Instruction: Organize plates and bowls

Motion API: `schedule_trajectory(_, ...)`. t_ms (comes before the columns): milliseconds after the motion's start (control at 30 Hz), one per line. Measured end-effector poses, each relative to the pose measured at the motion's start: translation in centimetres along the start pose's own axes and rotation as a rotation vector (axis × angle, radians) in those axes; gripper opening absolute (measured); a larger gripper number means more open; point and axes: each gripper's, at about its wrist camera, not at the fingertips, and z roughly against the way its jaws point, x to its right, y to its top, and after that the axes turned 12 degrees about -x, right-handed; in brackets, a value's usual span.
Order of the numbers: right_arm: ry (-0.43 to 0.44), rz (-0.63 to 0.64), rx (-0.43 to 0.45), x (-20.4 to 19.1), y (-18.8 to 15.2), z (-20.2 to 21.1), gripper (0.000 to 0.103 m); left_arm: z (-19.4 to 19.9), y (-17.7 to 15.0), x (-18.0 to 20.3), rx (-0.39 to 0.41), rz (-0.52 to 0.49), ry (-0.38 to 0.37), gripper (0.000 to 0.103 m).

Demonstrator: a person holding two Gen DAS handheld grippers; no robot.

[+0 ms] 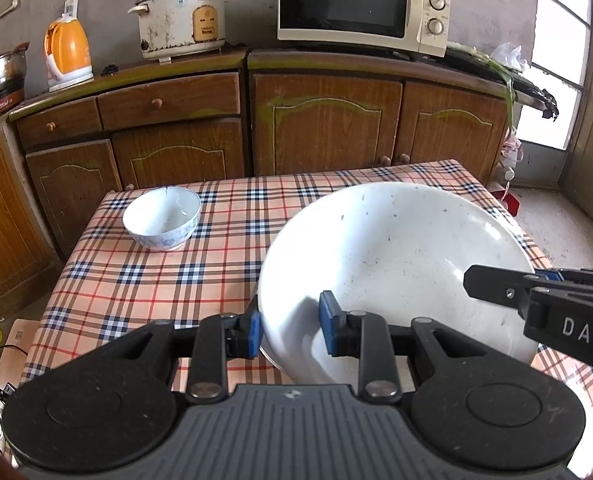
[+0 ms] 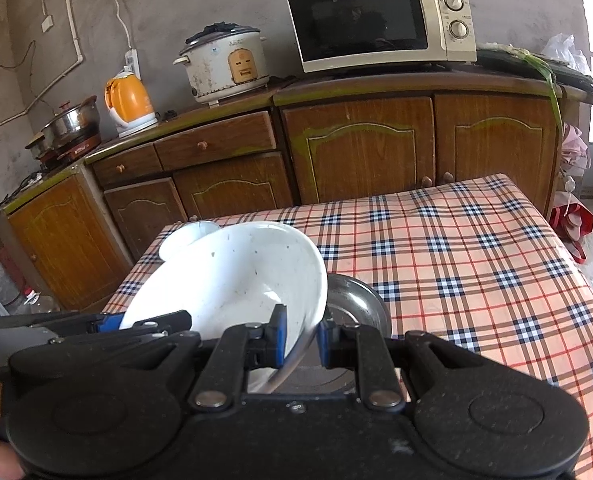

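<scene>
So both grippers are hanging onto the same big white plate [image 1: 392, 256] right now, and it's tilting up off the table [image 1: 144, 280] with its far edge raised. The left gripper [image 1: 290, 330] is pinching the plate's near-left rim between its blue-padded fingers [image 1: 328, 312], one pad outside the rim and one inside the dish. The right gripper [image 2: 302, 338] is doing the same on the opposite edge, its fingers [image 2: 278, 332] closing on the rim from both sides; from the left wrist view you can see it reaching in over the plate's right side. Under the plate, in the right wrist view, a metal dish [image 2: 360, 300] is sitting on the checked tablecloth, partly covered by the white plate, and I can't tell if the two are touching. A small white bowl [image 1: 162, 216] with a blue pattern is standing upright near the table's far-left corner, well apart from the plate. Behind the table, wooden cabinets [image 1: 324, 120] are carrying a microwave [image 1: 360, 6], a rice cooker [image 1: 182, 20] and an orange kettle [image 1: 68, 54].
</scene>
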Motion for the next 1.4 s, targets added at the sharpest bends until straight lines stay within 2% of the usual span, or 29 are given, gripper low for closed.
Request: schedule_trajectory(1400,-0.012,-0.011,0.005,-0.1,-3.1,1.1,0.021,1.0,-2.7,0.6,0.002,-0.019,-0.001,0.028)
